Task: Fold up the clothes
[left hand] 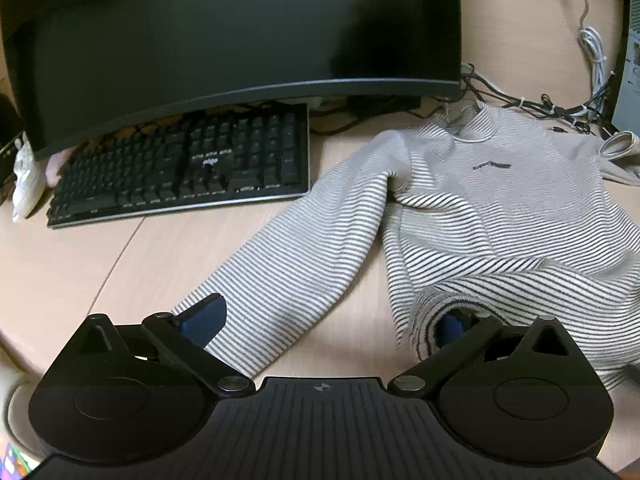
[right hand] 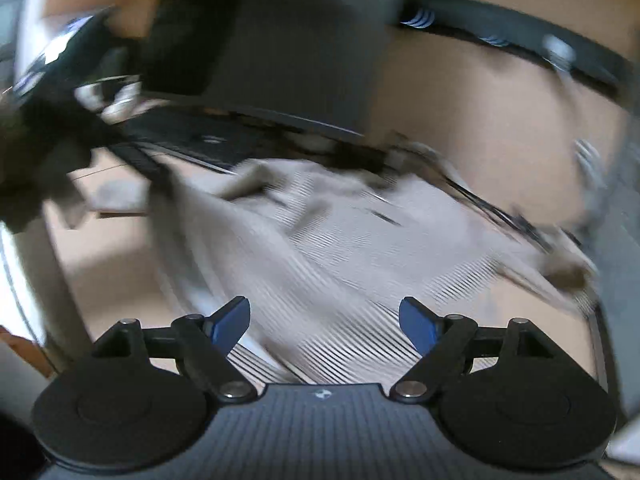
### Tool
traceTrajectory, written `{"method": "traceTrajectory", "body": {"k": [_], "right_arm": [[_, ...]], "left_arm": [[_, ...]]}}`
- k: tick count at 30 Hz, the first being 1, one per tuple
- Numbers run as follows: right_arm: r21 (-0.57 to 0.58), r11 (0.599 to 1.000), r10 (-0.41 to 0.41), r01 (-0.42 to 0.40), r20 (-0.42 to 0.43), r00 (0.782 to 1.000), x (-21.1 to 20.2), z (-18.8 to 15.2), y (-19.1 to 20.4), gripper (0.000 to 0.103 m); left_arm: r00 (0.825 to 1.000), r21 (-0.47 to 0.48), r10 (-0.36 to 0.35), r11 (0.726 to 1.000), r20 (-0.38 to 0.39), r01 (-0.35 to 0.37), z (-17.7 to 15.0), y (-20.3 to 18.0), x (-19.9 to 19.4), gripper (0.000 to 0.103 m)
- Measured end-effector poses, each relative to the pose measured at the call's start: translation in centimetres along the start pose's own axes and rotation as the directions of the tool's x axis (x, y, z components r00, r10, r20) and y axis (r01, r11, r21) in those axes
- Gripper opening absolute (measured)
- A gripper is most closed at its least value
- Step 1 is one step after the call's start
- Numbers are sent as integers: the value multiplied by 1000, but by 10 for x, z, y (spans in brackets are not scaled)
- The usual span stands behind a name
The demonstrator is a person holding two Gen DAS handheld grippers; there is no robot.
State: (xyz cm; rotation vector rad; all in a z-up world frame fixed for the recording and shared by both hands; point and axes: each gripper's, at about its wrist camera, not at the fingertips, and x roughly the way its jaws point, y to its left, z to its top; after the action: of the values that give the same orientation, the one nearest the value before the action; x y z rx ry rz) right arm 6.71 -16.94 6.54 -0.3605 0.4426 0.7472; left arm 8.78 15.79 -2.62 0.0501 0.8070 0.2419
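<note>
Black left tool (left hand: pixel 326 326) w/ blue finger pads sits at bottom of left wrist view, jaws spread wide apart. Left pad (left hand: pixel 204 320) rests over the cuff end of the long sleeve; right pad is partly tucked in a bunched fold of hem, mostly hidden. Nothing clamped.

Grey-and-white striped long-sleeve knit sweater (left hand: pixel 500 208) lies spread, front up, on the light wood surface (left hand: pixel 132 264), collar pointing toward the back, small dark logo on chest. One sleeve runs diagonally down-left toward the left tool. Hem near the tool is rumpled; other sleeve's cuff curls up at far right edge.

Black mechanical keyboard (left hand: pixel 188 164) sits just left of the sweater, partly under the black curved monitor (left hand: pixel 232 28). Tangle of black & white cables (left hand: pixel 560 108) behind the collar.

Right wrist view is heavily motion-blurred. Black right tool (right hand: pixel 324 324) w/ blue pads, jaws apart, holding nothing, above the striped sweater (right hand: pixel 360 264). Bg there too smeared to ID beyond dark monitor shape & tan surface.
</note>
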Motion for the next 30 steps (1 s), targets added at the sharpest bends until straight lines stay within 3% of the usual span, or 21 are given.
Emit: {"method": "traceTrajectory", "body": {"k": [3, 6, 8, 11, 14, 16, 17, 21, 23, 25, 27, 30], "right_arm": [[-53, 998, -31, 31, -2, 1000, 26, 11, 25, 82], [-110, 984, -142, 138, -28, 990, 48, 12, 40, 82], [-146, 961, -240, 234, -32, 970, 48, 5, 32, 82], [-171, 910, -390, 377, -52, 919, 37, -13, 5, 82], [-173, 846, -524, 504, -100, 846, 20, -35, -32, 82], [-147, 818, -575, 556, -164, 802, 6, -51, -54, 78], [-120, 815, -580, 567, -174, 796, -3, -55, -62, 76], [-45, 813, -581, 580, -126, 804, -40, -44, -76, 75], [-38, 851, -523, 524, -155, 838, -46, -36, -79, 77], [11, 910, -400, 414, -237, 885, -45, -41, -84, 77], [84, 950, -270, 302, -273, 923, -51, -51, -88, 82], [168, 973, -103, 155, -280, 954, -67, -56, -88, 84]], "left_arm": [[1000, 8, -12, 1000, 2, 12, 4, 0, -2, 103], [1000, 20, -21, 1000, 4, 21, 6, 4, -2, 103], [1000, 24, -27, 999, 2, 27, 8, 8, -1, 103], [999, 24, -41, 999, 2, 40, 10, 11, 1, 103], [998, 22, -58, 998, -1, 58, 8, 14, 3, 103], [997, 26, -74, 997, -21, 74, 2, 14, 6, 103], [996, 33, -84, 996, -36, 85, -2, 15, 7, 103], [993, 79, -102, 991, -55, 106, -14, 20, -3, 103], [993, 86, -92, 992, -68, 97, -21, 26, -10, 103], [982, 80, -123, 988, -146, 135, -31, 30, -8, 103], [951, 84, -194, 972, -240, 220, -45, 32, -7, 103], [885, 87, -339, 920, -320, 383, -59, 33, -16, 103]]}}
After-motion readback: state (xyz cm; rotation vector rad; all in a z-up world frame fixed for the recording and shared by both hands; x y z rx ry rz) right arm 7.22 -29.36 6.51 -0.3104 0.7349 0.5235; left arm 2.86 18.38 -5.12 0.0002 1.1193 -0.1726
